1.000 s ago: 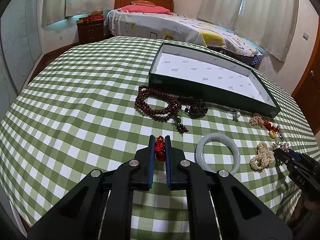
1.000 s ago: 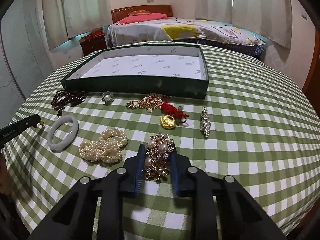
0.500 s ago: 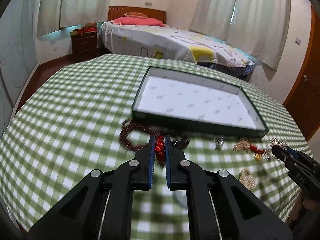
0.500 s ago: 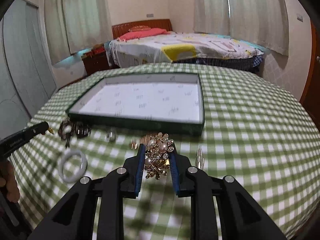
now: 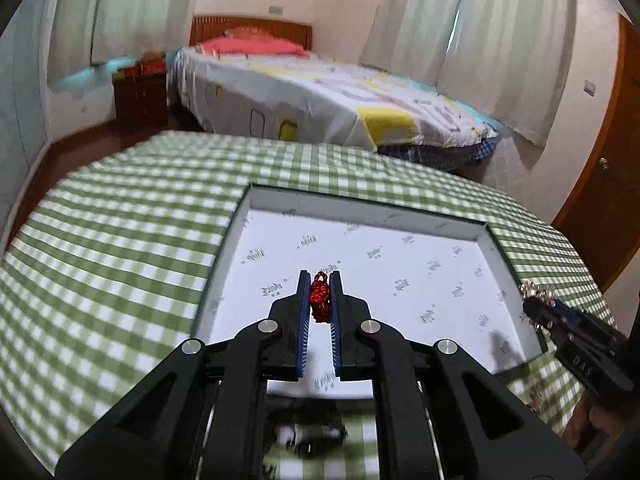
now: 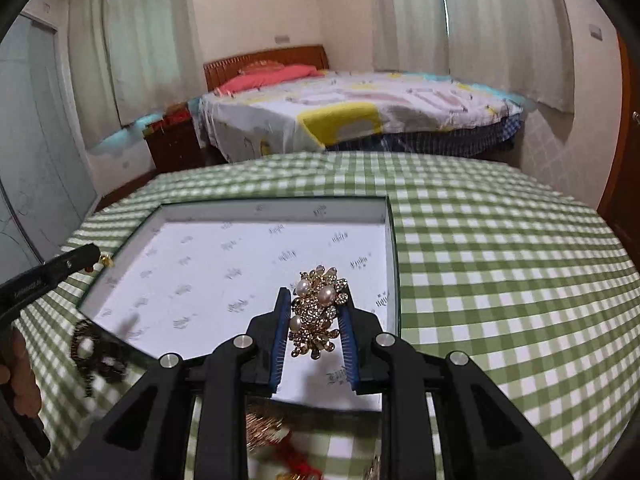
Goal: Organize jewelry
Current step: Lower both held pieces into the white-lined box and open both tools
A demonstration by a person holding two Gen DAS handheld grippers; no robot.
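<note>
My left gripper (image 5: 320,280) is shut on a small red knotted ornament (image 5: 319,300) and holds it over the left part of the dark green tray with a white lining (image 5: 400,280). My right gripper (image 6: 314,296) is shut on a gold brooch with pearls (image 6: 316,316) and holds it over the right part of the same tray (image 6: 240,264). The right gripper shows at the right edge of the left wrist view (image 5: 576,328). The left gripper shows at the left edge of the right wrist view (image 6: 52,272).
The tray sits on a round table with a green checked cloth (image 6: 500,264). Dark beads (image 6: 96,356) lie before the tray's near left corner. Gold and red jewelry (image 6: 276,440) lies under my right gripper. A bed (image 5: 320,96) stands behind the table.
Both grippers have lifted their pieces off the cloth and carried them forward over the tray. The loose jewelry has dropped below and behind them.
</note>
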